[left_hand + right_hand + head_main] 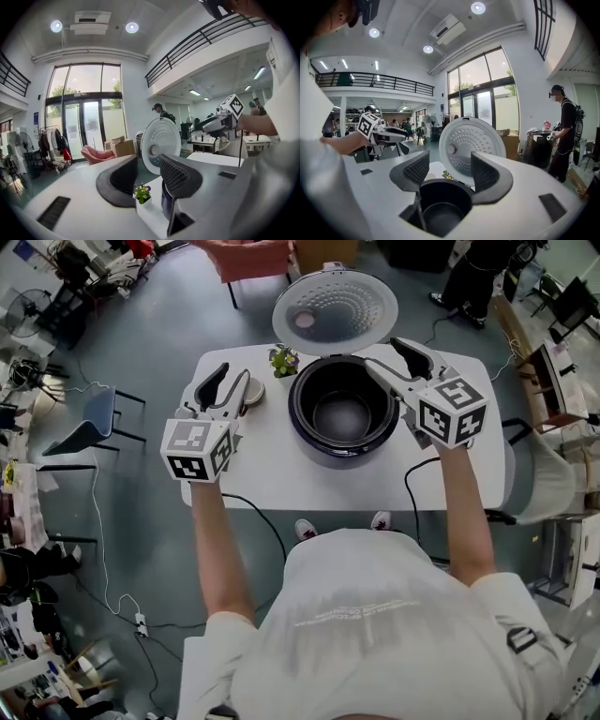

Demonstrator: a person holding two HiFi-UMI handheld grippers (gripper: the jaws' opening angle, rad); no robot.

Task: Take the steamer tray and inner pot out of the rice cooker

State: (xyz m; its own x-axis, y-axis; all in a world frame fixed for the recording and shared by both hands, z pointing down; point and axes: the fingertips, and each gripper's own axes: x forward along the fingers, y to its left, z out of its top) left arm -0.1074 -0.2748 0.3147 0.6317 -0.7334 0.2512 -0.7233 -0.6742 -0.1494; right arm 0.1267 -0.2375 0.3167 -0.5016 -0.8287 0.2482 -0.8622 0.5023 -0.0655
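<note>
The rice cooker (pixel 342 432) stands on the white table (pixel 272 474) with its perforated white lid (pixel 335 310) raised. Inside sits the dark inner pot (pixel 342 413), which looks empty; I see no steamer tray in it. My right gripper (pixel 384 354) hovers open over the cooker's right rim, and its own view looks down into the inner pot (pixel 443 208) below the open right gripper (pixel 450 171). My left gripper (pixel 230 379) is open and empty, raised left of the cooker. In its own view the left gripper (pixel 147 172) frames the lid (pixel 161 145).
A small potted plant (pixel 283 360) stands left of the cooker, and a pale round dish (pixel 254 390) lies beside my left gripper. A black cable (pixel 412 479) hangs off the table's front edge. A blue chair (pixel 94 418) is at the left, and a person (pixel 562 136) stands beyond the table.
</note>
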